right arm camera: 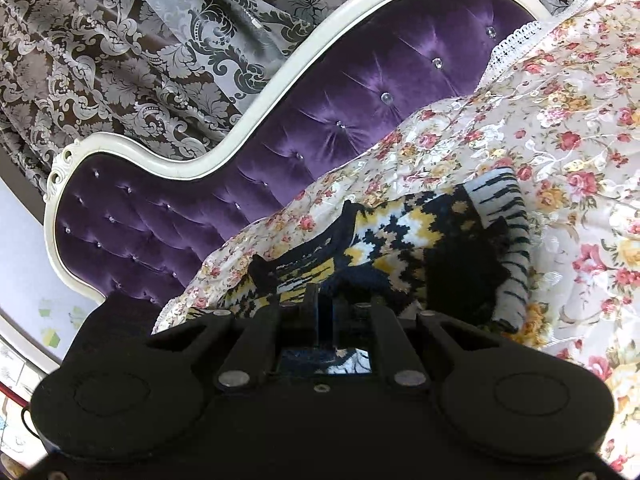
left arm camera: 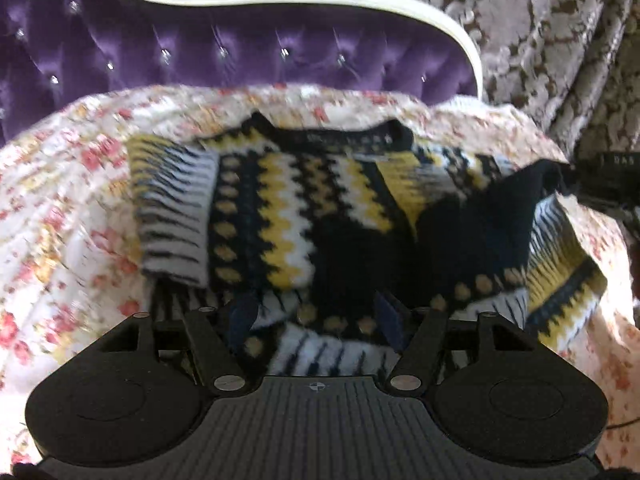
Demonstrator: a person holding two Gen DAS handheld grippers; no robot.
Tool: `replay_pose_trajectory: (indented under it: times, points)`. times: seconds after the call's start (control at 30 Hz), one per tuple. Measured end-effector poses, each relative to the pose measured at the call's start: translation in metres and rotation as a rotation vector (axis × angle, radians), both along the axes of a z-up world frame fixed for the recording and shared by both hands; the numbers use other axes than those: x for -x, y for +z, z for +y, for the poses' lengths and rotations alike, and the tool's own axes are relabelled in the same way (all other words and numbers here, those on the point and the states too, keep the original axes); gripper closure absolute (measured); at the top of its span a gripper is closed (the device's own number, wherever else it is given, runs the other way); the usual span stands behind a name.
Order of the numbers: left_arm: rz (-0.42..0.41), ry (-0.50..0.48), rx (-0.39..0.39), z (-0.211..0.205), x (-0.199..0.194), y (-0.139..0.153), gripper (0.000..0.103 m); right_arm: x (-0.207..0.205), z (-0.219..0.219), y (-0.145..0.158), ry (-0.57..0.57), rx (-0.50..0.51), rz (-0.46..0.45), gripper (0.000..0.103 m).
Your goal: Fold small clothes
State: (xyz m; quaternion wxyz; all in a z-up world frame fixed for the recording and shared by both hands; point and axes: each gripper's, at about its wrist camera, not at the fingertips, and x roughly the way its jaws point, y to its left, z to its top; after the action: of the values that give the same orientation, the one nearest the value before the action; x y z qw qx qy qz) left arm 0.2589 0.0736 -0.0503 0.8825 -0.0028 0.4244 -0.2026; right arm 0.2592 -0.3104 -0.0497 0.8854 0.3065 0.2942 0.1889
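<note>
— Sweater, where was it lying at that moment?

— It lay on the flowered bedspread, in front of the purple tufted headboard. One sleeve was already folded over the body. The other sleeve was lifted at the right side.

— And the claws?

— The left gripper was spread wide above the hem and held nothing. The right gripper was pressed together, pinching the dark cuff of the raised sleeve.

— So which step was that?

— I judged it was the second sleeve fold. The next move called for carrying the cuff across the chest and letting go, while the left side kept the hem flat.
</note>
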Motion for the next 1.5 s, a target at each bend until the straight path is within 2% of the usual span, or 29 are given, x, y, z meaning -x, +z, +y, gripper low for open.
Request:
replay_pose_trajectory:
  times: [0.1,0.13,0.17,0.2,0.23,0.3,0.47,0.57,0.73,0.83,1.0,1.1,1.23,1.27,1.33,1.37,1.4,1.5]
  points:
    - [0.037,-0.016,0.015,-0.002,-0.003,-0.003,0.041,0.0,0.0,0.0,0.002,0.002,0.0,0.089]
    - [0.032,-0.011,0.016,-0.003,-0.003,-0.003,0.048,0.0,0.0,0.0,0.001,0.001,0.0,0.089]
    - [0.031,-0.015,0.025,-0.003,-0.003,-0.002,0.074,0.0,0.0,0.0,0.001,-0.001,-0.001,0.089]
    - [0.029,-0.013,0.029,-0.003,-0.002,-0.003,0.089,0.001,0.0,0.0,0.002,-0.003,-0.001,0.089]
    - [0.02,-0.005,0.029,-0.002,0.0,-0.003,0.096,0.002,0.0,0.001,0.002,-0.003,-0.003,0.089]
    - [-0.024,0.009,0.025,-0.006,0.005,0.001,0.096,0.006,-0.001,0.003,0.003,-0.002,-0.01,0.089]
    - [-0.317,0.043,-0.023,-0.008,0.043,0.037,0.096,0.018,-0.004,0.018,0.008,0.0,-0.056,0.089]
    - [-0.415,0.067,-0.012,-0.005,0.038,0.064,0.096,0.013,-0.004,0.032,0.003,-0.007,-0.092,0.089]
    - [-0.458,0.169,0.035,0.003,-0.008,0.084,0.096,-0.017,-0.001,0.043,-0.018,0.013,-0.114,0.089]
    - [-0.417,0.229,0.038,0.006,-0.042,0.076,0.096,-0.041,0.002,0.041,-0.025,0.03,-0.103,0.089]
    - [-0.309,0.313,0.055,0.015,-0.08,0.045,0.096,-0.081,0.016,0.024,-0.014,0.104,-0.053,0.089]
    - [-0.261,0.331,0.049,0.018,-0.092,0.028,0.095,-0.097,0.02,0.009,-0.025,0.135,-0.013,0.088]
    - [-0.219,0.366,0.043,0.024,-0.102,0.013,0.088,-0.107,0.018,-0.009,-0.058,0.133,0.038,0.086]
    - [-0.208,0.381,0.038,0.026,-0.104,0.01,0.074,-0.108,0.016,-0.013,-0.068,0.128,0.047,0.085]
    - [-0.195,0.406,0.034,0.032,-0.107,0.006,0.056,-0.109,0.013,-0.02,-0.074,0.118,0.066,0.082]
    - [-0.192,0.416,0.033,0.034,-0.107,0.005,0.051,-0.109,0.012,-0.023,-0.08,0.117,0.075,0.074]
    - [-0.189,0.425,0.03,0.037,-0.107,0.005,0.05,-0.108,0.01,-0.025,-0.091,0.123,0.08,0.058]
    - [-0.202,0.439,0.037,0.043,-0.098,0.01,0.038,-0.102,0.004,-0.023,-0.123,0.152,0.055,0.027]
